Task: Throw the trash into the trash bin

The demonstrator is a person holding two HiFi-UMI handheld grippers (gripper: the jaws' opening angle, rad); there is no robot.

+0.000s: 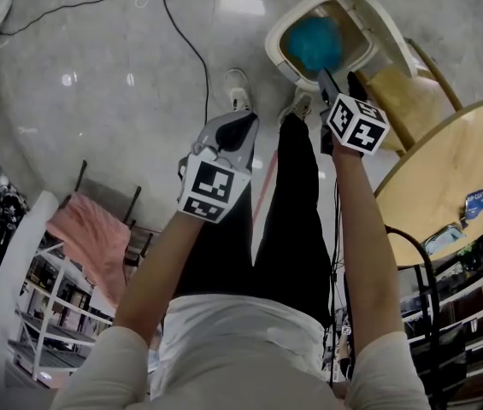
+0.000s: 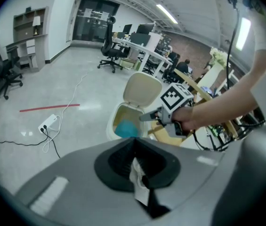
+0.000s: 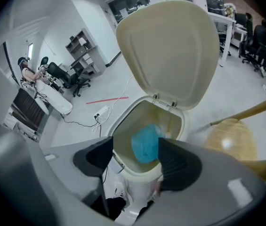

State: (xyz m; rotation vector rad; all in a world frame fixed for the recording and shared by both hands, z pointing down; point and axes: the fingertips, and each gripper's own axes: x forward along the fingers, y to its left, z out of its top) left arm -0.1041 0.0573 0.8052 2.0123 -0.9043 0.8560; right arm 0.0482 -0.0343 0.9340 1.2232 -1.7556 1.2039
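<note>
A cream trash bin [image 1: 277,48] stands on the floor with its lid [image 3: 170,51] up. A crumpled blue piece of trash [image 1: 314,41] lies inside it. My right gripper [image 1: 340,82] hovers over the bin's near rim. Its jaws are open and empty, and the blue trash [image 3: 145,142] shows between them, down in the bin [image 3: 123,160]. My left gripper [image 1: 243,128] hangs to the left of the bin, over the person's legs. That left gripper [image 2: 135,163] is shut on a white paper scrap [image 2: 137,180]. The left gripper view also takes in the bin [image 2: 112,126] and the right gripper [image 2: 148,117].
A round wooden table [image 1: 455,169] and a wooden stool [image 1: 403,96] stand right of the bin. A black cable [image 1: 181,32] and a power strip [image 2: 48,123] lie on the floor. A pink-seated chair [image 1: 87,233] and shelving [image 1: 44,314] are at the left.
</note>
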